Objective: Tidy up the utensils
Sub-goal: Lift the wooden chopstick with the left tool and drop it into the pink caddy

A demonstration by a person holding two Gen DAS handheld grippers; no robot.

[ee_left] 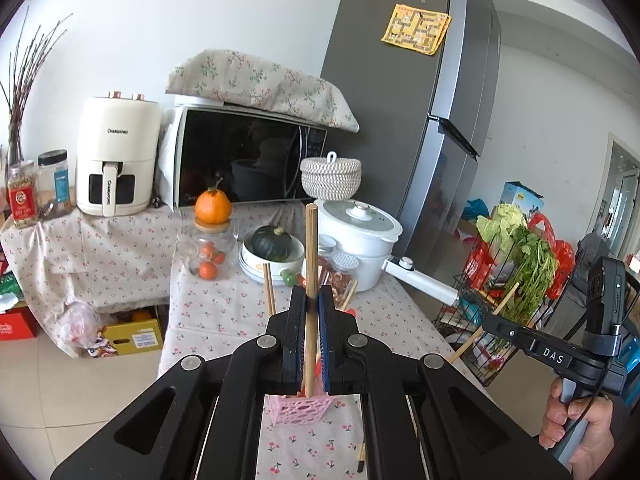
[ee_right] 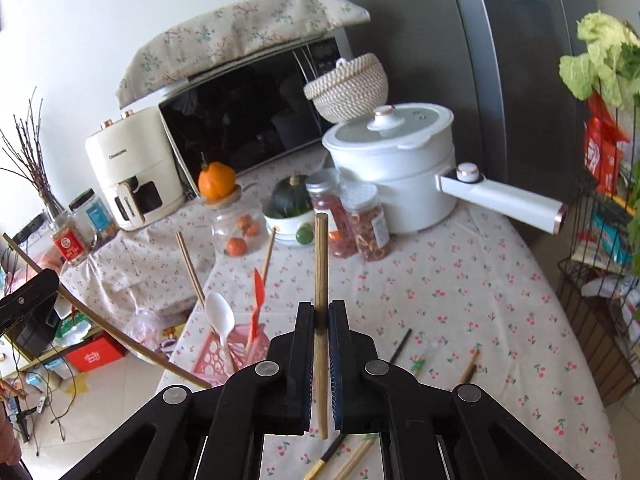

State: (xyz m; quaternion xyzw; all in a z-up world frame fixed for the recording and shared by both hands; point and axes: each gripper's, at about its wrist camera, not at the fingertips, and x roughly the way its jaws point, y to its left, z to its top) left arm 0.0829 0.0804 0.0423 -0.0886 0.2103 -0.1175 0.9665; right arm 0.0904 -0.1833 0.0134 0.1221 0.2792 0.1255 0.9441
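- Your left tool (ee_left: 311,300) is clamped narrow on a pale wooden chopstick (ee_left: 311,264), which stands nearly upright between the pads, directly above the pink basket (ee_left: 301,410).
- Your right tool (ee_right: 321,312) is pinched shut on a second, darker chopstick (ee_right: 321,280), also upright, to the right of the pink basket (ee_right: 224,354).
- That basket already holds a white spoon (ee_right: 219,314), a red utensil (ee_right: 258,300) and several chopsticks.
- More chopsticks (ee_right: 468,368) lie loose on the cherry-print worktop (ee_right: 460,280), right of the basket.
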